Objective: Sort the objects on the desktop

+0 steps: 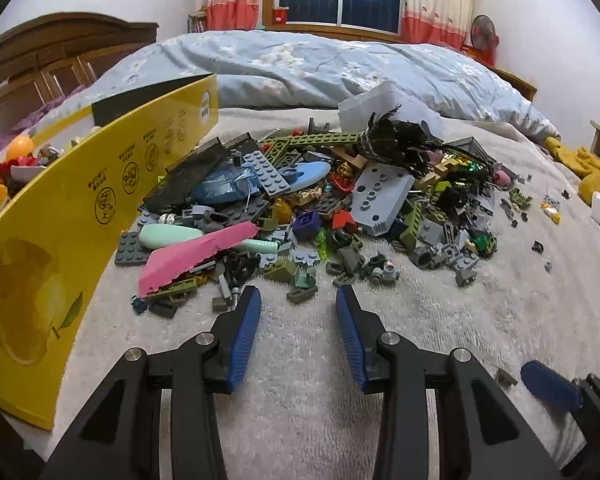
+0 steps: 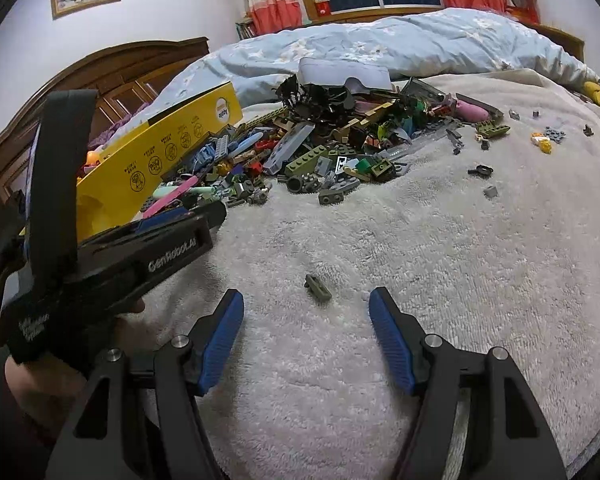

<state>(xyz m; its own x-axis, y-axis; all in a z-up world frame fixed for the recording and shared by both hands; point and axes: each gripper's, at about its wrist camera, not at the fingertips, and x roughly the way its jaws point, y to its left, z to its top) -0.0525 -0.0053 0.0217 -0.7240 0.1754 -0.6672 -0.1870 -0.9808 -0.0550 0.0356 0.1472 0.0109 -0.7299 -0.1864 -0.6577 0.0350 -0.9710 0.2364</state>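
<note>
A big pile of mixed toy bricks (image 1: 320, 200) lies on a white towel (image 1: 300, 360) on a bed; it also shows in the right wrist view (image 2: 320, 152). My left gripper (image 1: 298, 296) is open and empty, just short of the pile's near edge. My right gripper (image 2: 306, 300) is open and empty, with a small olive brick (image 2: 318, 288) lying on the towel between its fingertips. That brick shows in the left wrist view (image 1: 506, 377) beside one right fingertip (image 1: 550, 386). The left gripper's body (image 2: 99, 248) fills the left of the right wrist view.
A yellow cardboard box (image 1: 59, 232) holding colourful toys stands left of the pile. A pink toy blade (image 1: 195, 252) and a grey plate (image 1: 380, 196) lie in the pile. Loose small pieces (image 2: 540, 140) are scattered right. A blue quilt (image 1: 320, 64) lies behind.
</note>
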